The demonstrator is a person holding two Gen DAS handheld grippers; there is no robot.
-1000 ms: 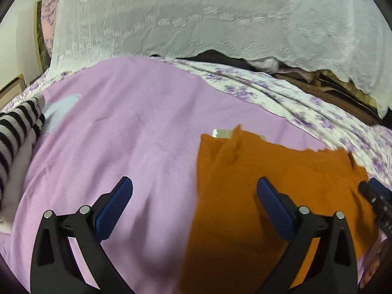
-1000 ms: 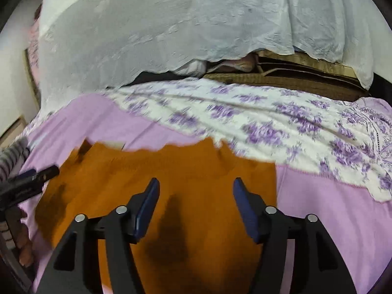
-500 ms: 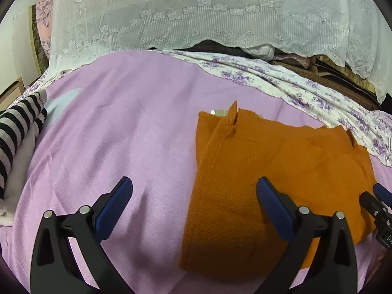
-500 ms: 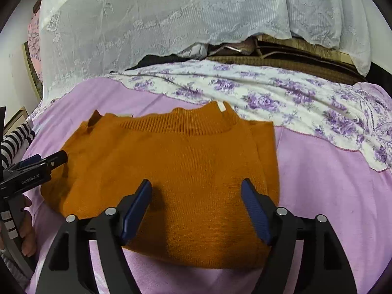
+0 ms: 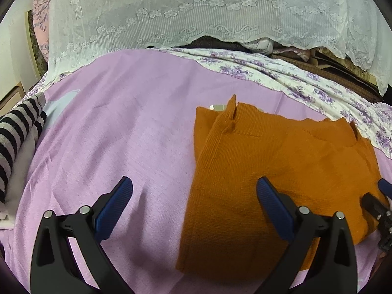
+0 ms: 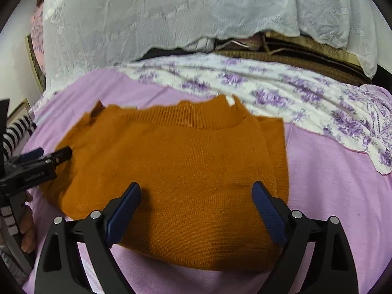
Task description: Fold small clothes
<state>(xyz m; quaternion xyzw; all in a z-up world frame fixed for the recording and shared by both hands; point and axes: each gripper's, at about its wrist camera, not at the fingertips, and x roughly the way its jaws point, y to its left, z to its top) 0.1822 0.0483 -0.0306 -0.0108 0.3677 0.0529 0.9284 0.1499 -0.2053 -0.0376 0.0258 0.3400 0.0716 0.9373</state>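
Note:
An orange knit sweater (image 5: 264,161) lies folded on the lilac bedspread (image 5: 122,127); in the right wrist view (image 6: 176,161) its ribbed collar faces away from me. My left gripper (image 5: 194,196) is open and empty, hovering over the sweater's left edge. My right gripper (image 6: 196,201) is open and empty, just above the sweater's near hem. The left gripper also shows in the right wrist view (image 6: 46,156) at the sweater's left side. The right gripper's tips show at the right edge of the left wrist view (image 5: 378,196).
A black-and-white striped garment (image 5: 17,132) lies at the left of the bed. A purple floral sheet (image 6: 281,90) runs along the back. A white lace cover (image 5: 196,9) drapes over stacked things behind it.
Both grippers have pulled back and lifted away from the sweater, which now lies flat and settled. Both stayed open.

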